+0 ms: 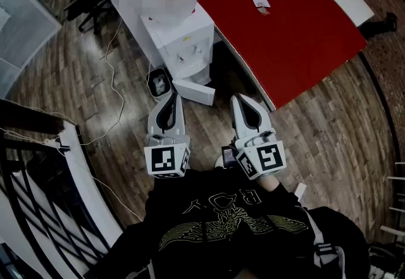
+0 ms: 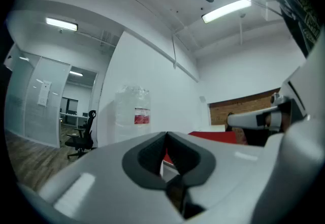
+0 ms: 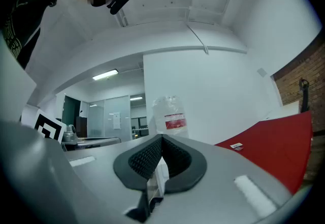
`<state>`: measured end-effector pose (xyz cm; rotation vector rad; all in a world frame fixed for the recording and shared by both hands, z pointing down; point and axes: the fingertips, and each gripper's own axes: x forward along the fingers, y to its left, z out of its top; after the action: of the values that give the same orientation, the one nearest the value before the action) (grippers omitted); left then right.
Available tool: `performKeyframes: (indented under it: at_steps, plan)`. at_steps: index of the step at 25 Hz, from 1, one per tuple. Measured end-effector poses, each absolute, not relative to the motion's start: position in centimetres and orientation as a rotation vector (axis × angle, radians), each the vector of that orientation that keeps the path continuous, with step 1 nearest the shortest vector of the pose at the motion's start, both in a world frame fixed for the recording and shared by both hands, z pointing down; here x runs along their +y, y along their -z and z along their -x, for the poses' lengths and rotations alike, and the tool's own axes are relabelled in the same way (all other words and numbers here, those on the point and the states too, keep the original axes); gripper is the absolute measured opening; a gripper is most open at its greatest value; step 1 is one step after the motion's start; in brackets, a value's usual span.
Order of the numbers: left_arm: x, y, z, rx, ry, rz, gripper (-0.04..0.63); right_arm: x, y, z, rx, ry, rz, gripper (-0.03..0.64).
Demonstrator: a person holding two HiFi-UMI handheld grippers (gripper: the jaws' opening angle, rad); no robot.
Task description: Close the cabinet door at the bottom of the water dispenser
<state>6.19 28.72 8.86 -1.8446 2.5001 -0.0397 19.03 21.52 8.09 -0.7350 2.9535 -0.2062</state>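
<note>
The white water dispenser [image 1: 178,40] stands against the wall, its bottle [image 2: 133,110] [image 3: 169,115] on top. At its foot the white cabinet door [image 1: 193,91] hangs swung open over the wood floor. My left gripper [image 1: 169,97] is shut and holds nothing, its tip just left of the open door. To the door's right my right gripper [image 1: 244,100] is also shut and holds nothing. Both sit low in front of the person's chest, short of the dispenser. In both gripper views the jaws meet at the tip, left [image 2: 166,134] and right [image 3: 162,138], and hide the door.
A red-topped table [image 1: 288,28] [image 3: 277,141] stands right of the dispenser, a small card [image 1: 261,3] on it. A small black and white object [image 1: 159,82] and a white cable [image 1: 114,91] lie on the floor at the left. A black railing [image 1: 38,176] and office chair [image 2: 81,136] are further left.
</note>
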Motion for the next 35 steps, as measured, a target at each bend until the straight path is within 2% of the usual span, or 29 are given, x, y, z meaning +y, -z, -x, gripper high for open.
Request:
performKeyframes:
  at_steps: [9, 26, 35]
  plan:
    - [26.3, -10.1, -4.1, 2.537, 0.032, 1.829, 0.007, 18.7, -9.7, -16.3, 2.964, 0.259, 0.729, -0.002]
    - [18.5, -13.3, 8.6, 2.487, 0.064, 1.976, 0.006, 10.2, -13.1, -3.7, 2.988, 0.244, 0.957, -0.002]
    - [11.5, -16.0, 11.3, 2.482, 0.111, 2.054, 0.006, 4.6, -19.6, -0.1, 3.092, 0.349, 0.935, -0.002]
